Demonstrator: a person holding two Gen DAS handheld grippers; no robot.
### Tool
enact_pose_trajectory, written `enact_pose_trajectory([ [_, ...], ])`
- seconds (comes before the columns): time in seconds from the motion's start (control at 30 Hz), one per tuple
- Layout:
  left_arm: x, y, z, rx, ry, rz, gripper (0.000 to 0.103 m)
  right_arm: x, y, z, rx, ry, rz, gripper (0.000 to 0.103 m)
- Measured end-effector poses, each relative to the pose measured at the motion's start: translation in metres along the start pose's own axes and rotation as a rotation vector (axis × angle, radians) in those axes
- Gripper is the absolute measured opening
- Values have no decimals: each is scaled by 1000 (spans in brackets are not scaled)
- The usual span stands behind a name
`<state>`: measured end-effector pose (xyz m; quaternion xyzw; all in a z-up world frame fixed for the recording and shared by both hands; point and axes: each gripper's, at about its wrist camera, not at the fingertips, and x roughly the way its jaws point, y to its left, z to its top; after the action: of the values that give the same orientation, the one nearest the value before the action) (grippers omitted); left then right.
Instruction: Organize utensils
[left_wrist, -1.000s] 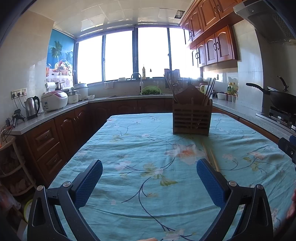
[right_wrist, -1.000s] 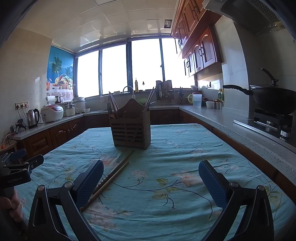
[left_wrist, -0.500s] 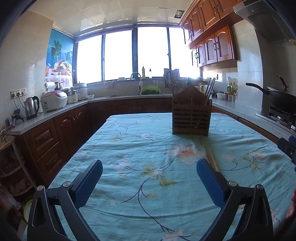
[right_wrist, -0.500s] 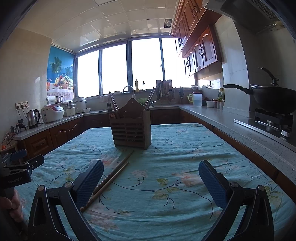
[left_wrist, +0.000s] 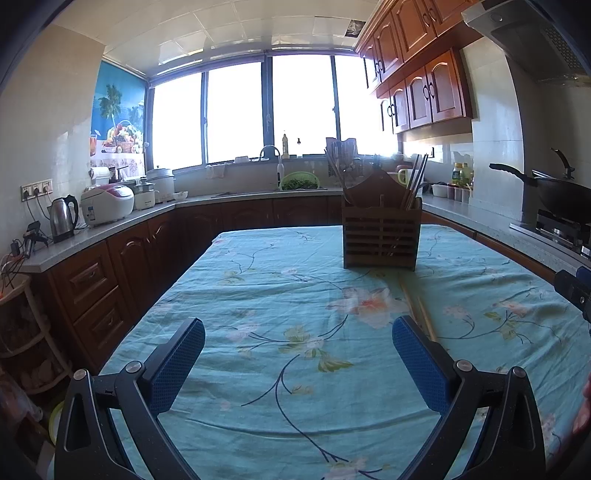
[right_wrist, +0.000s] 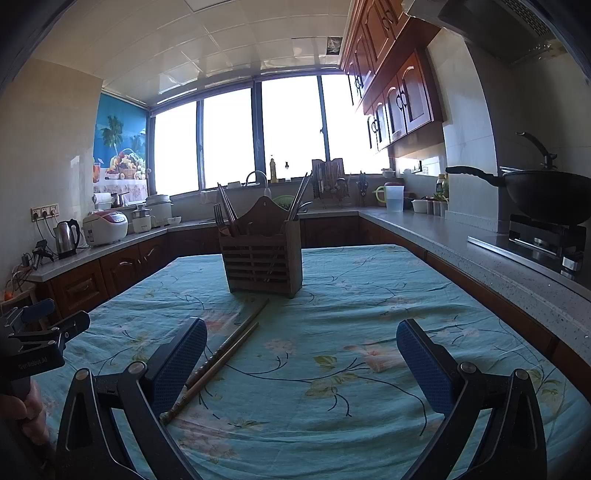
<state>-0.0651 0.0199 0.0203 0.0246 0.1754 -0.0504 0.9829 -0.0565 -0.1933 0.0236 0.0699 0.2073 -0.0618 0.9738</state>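
Note:
A wooden utensil holder (left_wrist: 380, 236) stands on the table with chopsticks and a fork in it; it also shows in the right wrist view (right_wrist: 260, 254). A pair of loose chopsticks (right_wrist: 225, 350) lies on the cloth in front of it, just right of my right gripper's left finger; the pair also shows in the left wrist view (left_wrist: 419, 310). My left gripper (left_wrist: 297, 362) is open and empty above the cloth. My right gripper (right_wrist: 301, 363) is open and empty. The left gripper also shows at the left edge of the right wrist view (right_wrist: 40, 339).
The table wears a teal floral cloth (left_wrist: 295, 295). Counters run around it, with a kettle (left_wrist: 63, 218) and rice cooker (left_wrist: 107, 203) at left and a wok (right_wrist: 543, 192) on the stove at right. A sink (left_wrist: 269, 188) sits under the window.

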Motion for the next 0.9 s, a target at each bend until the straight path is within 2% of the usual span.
enact_pose_trajectory([
  [0.9, 3, -9, 3, -6, 25, -16, 102, 3, 7, -1, 17, 4, 6, 103],
])
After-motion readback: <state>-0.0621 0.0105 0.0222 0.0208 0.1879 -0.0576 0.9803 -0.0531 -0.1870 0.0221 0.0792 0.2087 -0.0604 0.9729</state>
